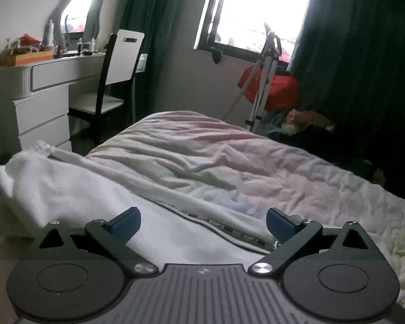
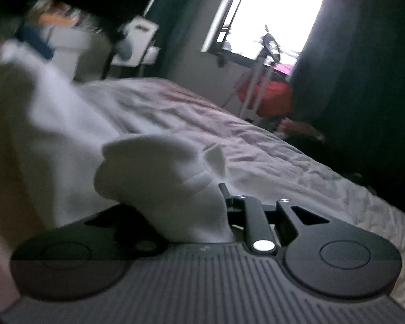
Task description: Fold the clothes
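Spread wide are the jaws of the left gripper [image 1: 203, 222], with nothing pinched between the blue pads [image 1: 127, 225]; it is held just above the white garment [image 1: 94, 202], whose zip [image 1: 229, 228] is seen running across the gap. On the right gripper [image 2: 202, 202] the jaws are drawn nearly together, and a bunched fold of the same white garment [image 2: 159, 178] is pinched there, the cloth hiding one finger entirely.

The garment is spread along the near edge of the bed [image 1: 229, 162], partly lifted towards the left of the right wrist view, which is smeared with blur.

A slip is judged the main risk: only a small gather of thick cloth is held, and a quick swing could pull it free or drag the rest off the edge of the bed. The zip could also be snagged by the open left jaws if they are lowered carelessly.

The garment looks soft, fleecy and bulky, with rounded folds rather than sharp creases. The bed cover is thinner, pale pink-grey and finely wrinkled. The zip is a narrow, stiff, dark-edged strip with metal at its end.
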### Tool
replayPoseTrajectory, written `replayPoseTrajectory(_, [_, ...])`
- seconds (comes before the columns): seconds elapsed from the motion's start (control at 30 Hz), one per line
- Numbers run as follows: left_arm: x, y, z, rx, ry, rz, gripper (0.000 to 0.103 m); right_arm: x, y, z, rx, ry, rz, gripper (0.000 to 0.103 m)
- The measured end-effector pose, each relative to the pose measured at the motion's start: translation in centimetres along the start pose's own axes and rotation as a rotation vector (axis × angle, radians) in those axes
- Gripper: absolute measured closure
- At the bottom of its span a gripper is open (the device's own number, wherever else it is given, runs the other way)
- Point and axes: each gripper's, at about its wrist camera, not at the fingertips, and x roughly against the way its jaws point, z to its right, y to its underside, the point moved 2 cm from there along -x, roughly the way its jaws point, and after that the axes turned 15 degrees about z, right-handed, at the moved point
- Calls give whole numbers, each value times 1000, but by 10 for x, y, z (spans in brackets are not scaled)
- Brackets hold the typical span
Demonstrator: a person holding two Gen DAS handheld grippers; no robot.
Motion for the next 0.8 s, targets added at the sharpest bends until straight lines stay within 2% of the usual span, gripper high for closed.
replayPoseTrajectory(0.07, [0, 1, 4, -14, 8, 10, 3, -10, -3, -1, -33, 5, -16, 80])
replayPoseTrajectory(0.17, [0, 5, 7, -21, 35, 4, 3, -16, -5, -4, -75, -13, -46, 72])
replayPoseTrajectory(0.23, [-1, 8, 10, -29, 47, -3, 3, -3, -8, -5, -141, -63, -51, 57])
replayPoseTrajectory(0.3, [0, 9, 15, -57, 53, 3, 3, 6, -13, 5, -282, -162, -50, 17])
replayPoseTrajectory(0.33, [1, 9, 18, -72, 56, 5, 3, 7, -15, 9, -337, -201, -47, 13])
replayPoseTrajectory(0.43, [11, 6, 19, -83, 80, 0, 3, 18, -27, 19, -421, -245, -44, 12])
replayPoseTrajectory(0.53, [30, 2, 19, -87, 110, 16, 3, 38, -39, 26, -433, -207, -19, 12])
replayPoseTrajectory(0.6, [45, -2, 18, -101, 125, 30, 3, 37, -44, 35, -425, -164, -19, 12])
replayPoseTrajectory(0.8, [90, -9, 20, -136, 190, 81, 3, 80, -61, 66, -478, -40, 40, 12])
